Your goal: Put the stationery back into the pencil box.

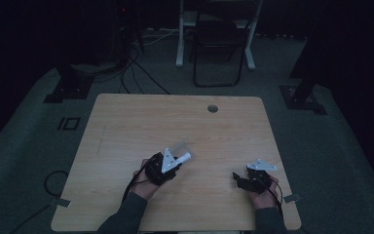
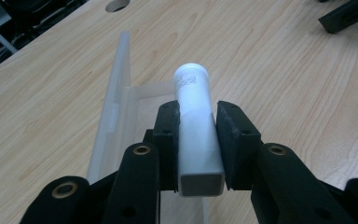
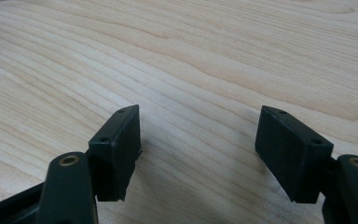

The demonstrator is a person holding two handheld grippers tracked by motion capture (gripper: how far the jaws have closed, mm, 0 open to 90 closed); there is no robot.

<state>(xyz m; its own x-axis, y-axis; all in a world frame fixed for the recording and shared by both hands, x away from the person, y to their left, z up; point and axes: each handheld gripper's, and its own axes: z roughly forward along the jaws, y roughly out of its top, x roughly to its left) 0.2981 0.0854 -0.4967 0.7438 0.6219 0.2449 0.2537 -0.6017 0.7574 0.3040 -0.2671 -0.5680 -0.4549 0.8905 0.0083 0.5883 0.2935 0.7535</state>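
1. Near the table's (image 1: 126, 122) front left, left gripper (image 1: 174, 163) clamped on a white plastic tube (image 2: 195, 121), pads (image 2: 167, 135) squeezing its sides.
2. Tube lying along the jaws: square end toward the camera, round lipped mouth projecting past the tips, above a clear plastic tray (image 2: 116, 88).
3. Best kept level and firmly pinched; probably lowered straight into the tray, clear of its rim.
4. Right gripper (image 3: 198, 144) released, nothing between the jaws, well apart from the tube.
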